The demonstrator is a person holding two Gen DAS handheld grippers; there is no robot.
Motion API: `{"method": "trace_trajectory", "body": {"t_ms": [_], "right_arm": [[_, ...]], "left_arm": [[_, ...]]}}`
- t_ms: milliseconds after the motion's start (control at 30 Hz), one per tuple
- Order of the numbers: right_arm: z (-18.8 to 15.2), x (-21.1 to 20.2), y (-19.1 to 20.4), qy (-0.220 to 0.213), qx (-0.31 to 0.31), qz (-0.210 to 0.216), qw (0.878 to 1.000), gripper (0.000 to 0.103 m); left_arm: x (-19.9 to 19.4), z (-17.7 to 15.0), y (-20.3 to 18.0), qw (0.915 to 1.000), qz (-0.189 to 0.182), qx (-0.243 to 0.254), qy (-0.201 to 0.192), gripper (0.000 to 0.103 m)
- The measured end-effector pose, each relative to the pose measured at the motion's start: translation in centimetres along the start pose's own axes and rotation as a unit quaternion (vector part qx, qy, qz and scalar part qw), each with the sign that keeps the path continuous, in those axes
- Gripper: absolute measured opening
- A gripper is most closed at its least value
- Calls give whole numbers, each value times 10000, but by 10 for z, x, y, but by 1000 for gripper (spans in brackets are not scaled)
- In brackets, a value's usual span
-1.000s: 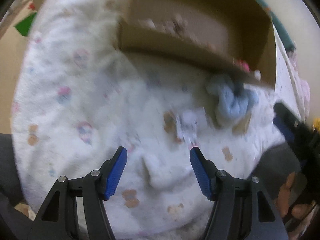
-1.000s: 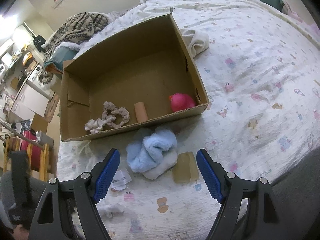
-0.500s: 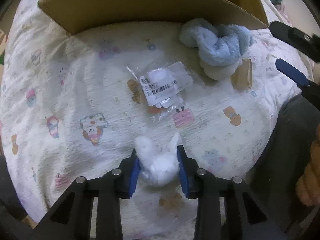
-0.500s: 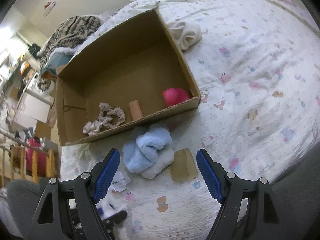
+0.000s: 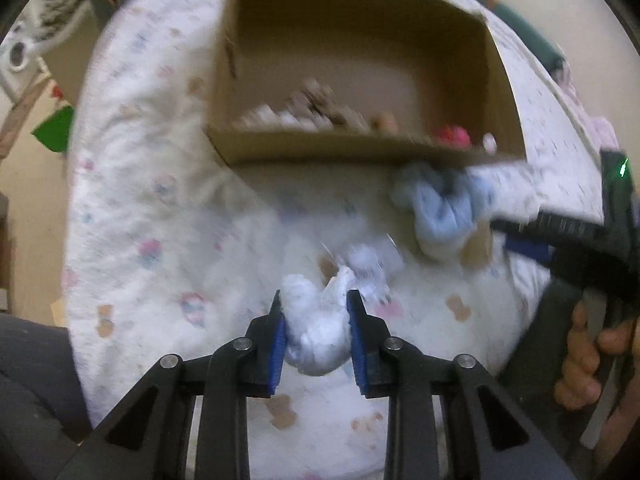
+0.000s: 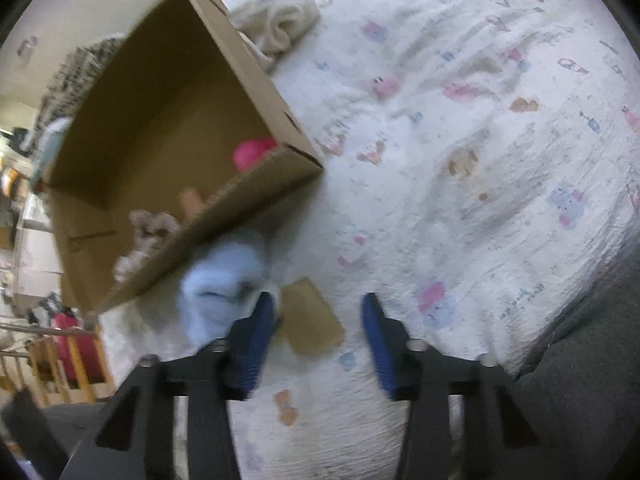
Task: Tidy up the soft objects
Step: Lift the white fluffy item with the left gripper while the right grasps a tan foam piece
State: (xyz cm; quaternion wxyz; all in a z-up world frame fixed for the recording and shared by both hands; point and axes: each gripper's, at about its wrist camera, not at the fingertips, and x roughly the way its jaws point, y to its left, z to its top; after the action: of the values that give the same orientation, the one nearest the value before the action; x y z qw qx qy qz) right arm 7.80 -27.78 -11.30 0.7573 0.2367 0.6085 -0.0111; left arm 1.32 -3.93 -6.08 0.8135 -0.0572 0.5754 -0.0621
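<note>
My left gripper [image 5: 316, 330] is clenched on a small white fluffy bundle [image 5: 318, 332], held above the patterned white bedspread [image 5: 160, 240] near the open brown cardboard box [image 5: 360, 60]. My right gripper [image 6: 318, 334] is spread, straddling what looks like a tan cardboard piece [image 6: 310, 316] beside the fluffy light-blue cloth [image 6: 220, 280].

White fluffy bundle [image 5: 316, 332] pinched aloft, blue fuzzy cloth [image 5: 440, 212] apparently touching box [image 5: 320, 152].

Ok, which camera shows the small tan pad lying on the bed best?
The right wrist view: the tan pad lies whole between the right gripper's open jaws. The left wrist view shows only a blurred sliver beside the blue fluffy bundle.
</note>
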Motion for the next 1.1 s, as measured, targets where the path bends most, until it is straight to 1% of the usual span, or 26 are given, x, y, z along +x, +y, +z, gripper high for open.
{"method": "trace_trajectory", "body": {"t_ms": [67, 167, 200, 233, 267, 333, 367, 500, 600, 733, 800, 900, 1033, 1100], "right_arm": [[-2, 8, 4, 148, -84, 7, 9999, 45], [-2, 16, 11, 186, -274, -117, 9994, 45], [-3, 18, 13, 190, -332, -160, 9991, 43], [-3, 20, 15, 206, -380, -183, 9989, 40], [-3, 22, 16, 240, -423, -167, 9987, 33], [-5, 25, 20, 252, -557, -243, 9978, 25], [-6, 25, 23, 255, -627, -249, 9974, 18], [-9, 21, 29, 140, -760, -188, 9968, 11], [-10, 7, 29, -130, -793, -180, 9966, 11], [-11, -18, 23, -627, -743, -161, 9951, 11], [-11, -30, 23, -939, -757, -225, 9924, 11], [-12, -48, 23, -1340, -778, -176, 9878, 11], [-11, -68, 26, -1840, -743, 86, 9801, 11], [-11, -79, 25, -2071, -716, 318, 9752, 11]], "left_arm": [[0, 6, 8, 9999, 67, -86, -53, 25], [4, 10, 10, 9997, 164, -185, 34, 25], [5, 10, 11, 9996, 174, -223, 66, 25], [6, 10, 11, 9995, 142, -259, 73, 25], [7, 10, 10, 9995, 114, -271, 66, 25], [3, 10, 15, 9995, 141, -281, 40, 25], [4, 10, 16, 9994, 171, -285, 32, 25], [7, 11, 16, 9993, 274, -269, -19, 25], [6, 11, 16, 9989, 412, -225, -91, 25], [7, 11, 19, 9986, 450, -280, -76, 25], [8, 11, 19, 9983, 501, -272, -76, 25], [7, 11, 17, 9981, 567, -211, -150, 25], [-1, 12, 17, 9976, 573, -196, -337, 25], [-5, 12, 18, 9969, 610, -199, -451, 25]]}}
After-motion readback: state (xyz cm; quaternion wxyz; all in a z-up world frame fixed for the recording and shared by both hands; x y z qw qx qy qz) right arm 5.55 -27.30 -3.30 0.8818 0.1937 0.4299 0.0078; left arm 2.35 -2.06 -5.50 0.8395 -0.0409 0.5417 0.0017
